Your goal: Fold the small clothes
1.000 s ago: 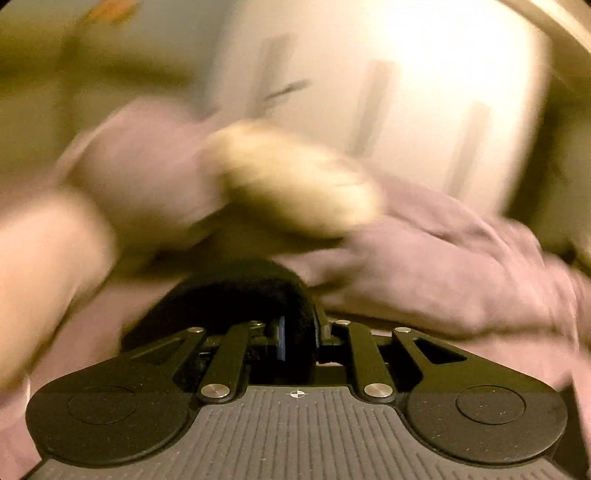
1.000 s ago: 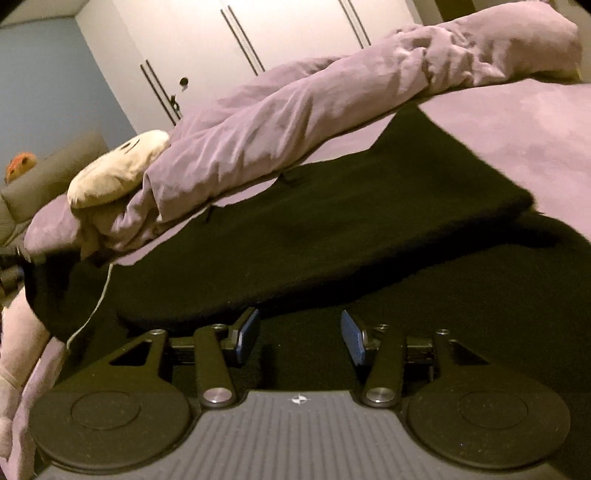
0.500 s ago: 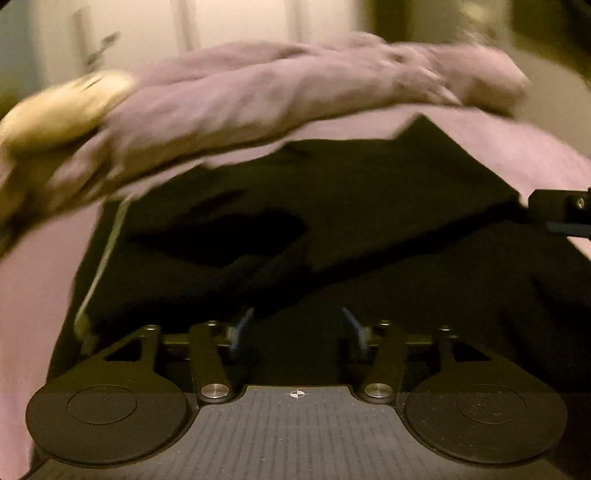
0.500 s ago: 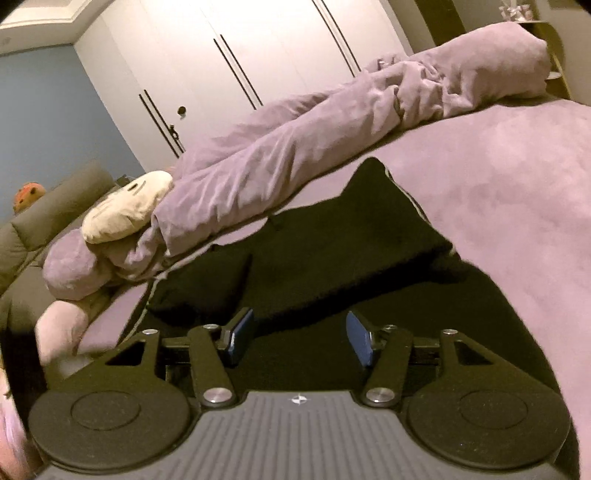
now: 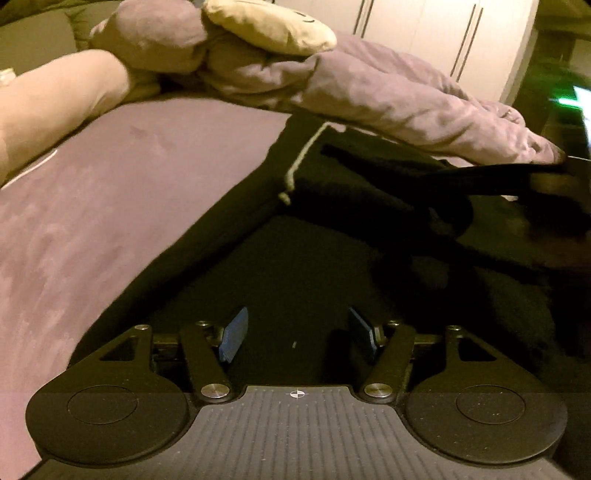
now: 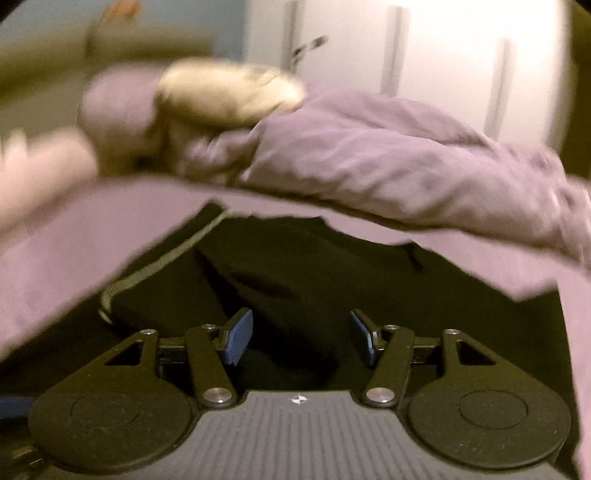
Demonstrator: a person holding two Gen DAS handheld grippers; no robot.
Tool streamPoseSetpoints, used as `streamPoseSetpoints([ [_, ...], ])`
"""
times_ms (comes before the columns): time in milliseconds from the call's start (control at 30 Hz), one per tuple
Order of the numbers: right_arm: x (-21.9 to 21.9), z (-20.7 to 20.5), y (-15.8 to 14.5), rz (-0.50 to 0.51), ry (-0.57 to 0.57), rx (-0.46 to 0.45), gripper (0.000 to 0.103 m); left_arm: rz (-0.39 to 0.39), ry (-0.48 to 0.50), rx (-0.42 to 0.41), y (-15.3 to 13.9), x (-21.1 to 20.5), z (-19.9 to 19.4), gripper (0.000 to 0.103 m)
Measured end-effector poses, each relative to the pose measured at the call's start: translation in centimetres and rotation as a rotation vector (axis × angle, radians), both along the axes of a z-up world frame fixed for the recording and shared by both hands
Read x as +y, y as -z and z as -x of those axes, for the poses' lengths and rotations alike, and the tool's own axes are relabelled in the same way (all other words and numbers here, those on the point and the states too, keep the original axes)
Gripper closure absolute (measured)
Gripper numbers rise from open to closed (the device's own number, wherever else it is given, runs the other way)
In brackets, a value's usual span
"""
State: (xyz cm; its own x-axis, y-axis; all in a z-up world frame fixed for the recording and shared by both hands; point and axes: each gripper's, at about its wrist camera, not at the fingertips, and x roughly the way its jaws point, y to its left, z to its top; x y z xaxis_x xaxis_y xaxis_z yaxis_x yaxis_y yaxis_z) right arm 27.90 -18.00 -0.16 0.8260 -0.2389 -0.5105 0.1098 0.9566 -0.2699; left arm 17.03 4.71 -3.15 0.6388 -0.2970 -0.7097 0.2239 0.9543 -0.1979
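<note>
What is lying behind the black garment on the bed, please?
Behind the black garment lies a bunched purple duvet, with a cream cushion on top. The duvet overhangs the garment's far edge, hiding it.

Left gripper (image 5: 297,334) and right gripper (image 6: 301,334) look identical: matte black linkage arms with triangular cut-outs, silver round screws at the pivots, blue ribbed pads (image 5: 232,334) on the fingers. Each has two round black discs flanking a grey ribbed centre plate with a small white crosshair mark.
</note>
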Motion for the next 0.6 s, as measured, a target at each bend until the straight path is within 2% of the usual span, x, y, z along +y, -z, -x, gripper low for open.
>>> streamPoseSetpoints([
  [67, 2.2, -2.7, 1.4, 0.189, 0.008, 0.052, 0.048, -0.011, 0.01, -0.008, 0.0, -0.3, 0.4, 0.035],
  [100, 3.0, -3.7, 2.1, 0.28, 0.016, 0.07, 0.054, -0.026, 0.021, -0.016, -0.1, -0.2, 0.5, 0.035],
  [133, 3.3, -4.4, 2.6, 0.335, 0.023, 0.082, 0.074, -0.046, 0.029, -0.026, -0.2, -0.2, 0.5, 0.035],
  [167, 3.2, -4.8, 2.6, 0.349, 0.042, 0.078, 0.086, -0.067, 0.034, -0.037, -0.2, -0.4, 0.4, 0.035],
  [200, 2.9, -4.8, 2.2, 0.335, 0.067, 0.06, 0.091, -0.087, 0.037, -0.048, -0.3, -0.5, 0.1, 0.035],
  [233, 1.9, -4.2, 1.4, 0.279, 0.092, 0.015, 0.091, -0.103, 0.041, -0.055, -0.3, -0.7, -0.4, 0.035],
  [267, 0.3, -3.0, 0.2, 0.173, 0.13, -0.058, 0.091, -0.118, 0.047, -0.069, -0.5, -0.9, -0.9, 0.035],
  [333, -3.8, 0.4, -1.7, -0.09, 0.24, -0.234, 0.092, -0.151, 0.049, -0.096, -0.6, -1.5, -2.1, 0.035],
  [400, -8.6, 4.5, -1.9, -0.366, 0.391, -0.38, 0.092, -0.179, 0.061, -0.117, -0.7, -2.4, -3.6, 0.035],
  [433, -11.3, 6.5, -0.9, -0.518, 0.458, -0.427, 0.082, -0.186, 0.068, -0.121, -0.6, -2.9, -4.3, 0.034],
  [500, -14.8, 8.5, 1.3, -0.693, 0.518, -0.4, 0.064, -0.22, 0.095, -0.115, -0.2, -4.2, -6.2, 0.034],
  [533, -16.1, 9.2, 2.5, -0.737, 0.529, -0.364, 0.06, -0.239, 0.106, -0.116, 0.1, -4.8, -7.1, 0.034],
  [600, -17.5, 10.3, 4.2, -0.791, 0.528, -0.327, 0.06, -0.298, 0.109, -0.113, 0.9, -6.1, -8.6, 0.035],
])
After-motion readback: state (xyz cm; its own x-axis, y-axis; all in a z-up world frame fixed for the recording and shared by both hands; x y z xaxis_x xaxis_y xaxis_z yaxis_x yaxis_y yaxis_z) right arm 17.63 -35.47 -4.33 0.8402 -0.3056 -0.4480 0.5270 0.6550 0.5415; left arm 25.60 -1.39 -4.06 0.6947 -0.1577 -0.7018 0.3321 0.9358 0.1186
